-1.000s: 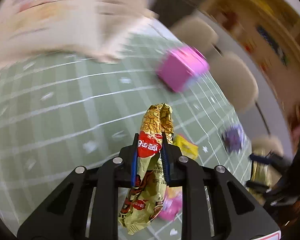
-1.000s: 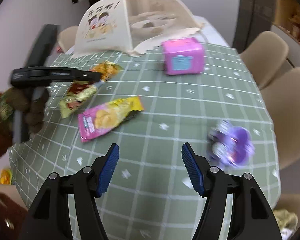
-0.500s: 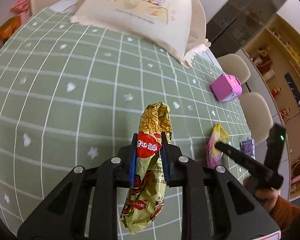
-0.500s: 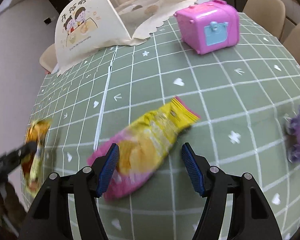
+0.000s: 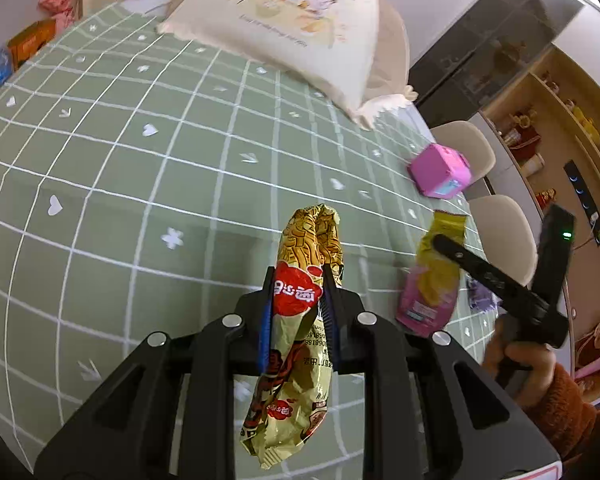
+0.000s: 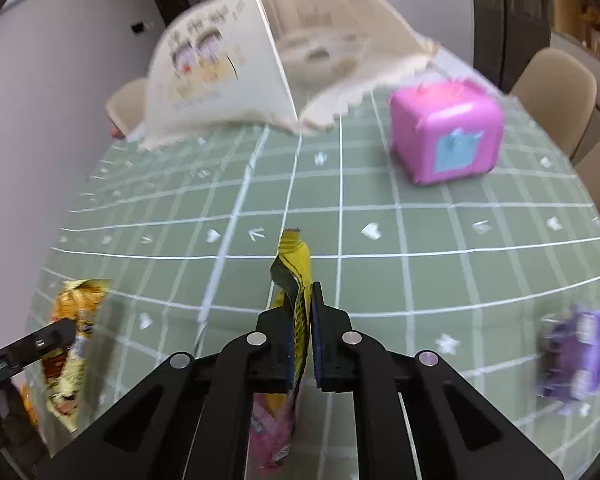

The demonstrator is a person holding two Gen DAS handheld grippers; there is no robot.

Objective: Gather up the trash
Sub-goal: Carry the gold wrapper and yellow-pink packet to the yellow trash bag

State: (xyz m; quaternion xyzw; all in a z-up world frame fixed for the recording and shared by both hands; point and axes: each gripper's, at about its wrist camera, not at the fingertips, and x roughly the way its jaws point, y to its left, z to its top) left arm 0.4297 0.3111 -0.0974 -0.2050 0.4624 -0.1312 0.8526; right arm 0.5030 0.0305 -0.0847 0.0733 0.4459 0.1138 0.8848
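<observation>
1. My left gripper (image 5: 296, 312) is clamped on a crinkled gold-and-red foil snack wrapper (image 5: 300, 304), held above the green grid-patterned tablecloth (image 5: 140, 200).
2. My right gripper (image 6: 302, 334) has just closed its jaws; they now pinch a yellow-and-pink snack packet (image 6: 294, 280) over the cloth.
3. A pink plastic cube box (image 6: 446, 132) sits beyond, near a cream mesh food cover (image 6: 260, 64).

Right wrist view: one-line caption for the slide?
Right gripper shut on a yellow-pink snack wrapper above the green checked tablecloth, pink cube box behind.
</observation>
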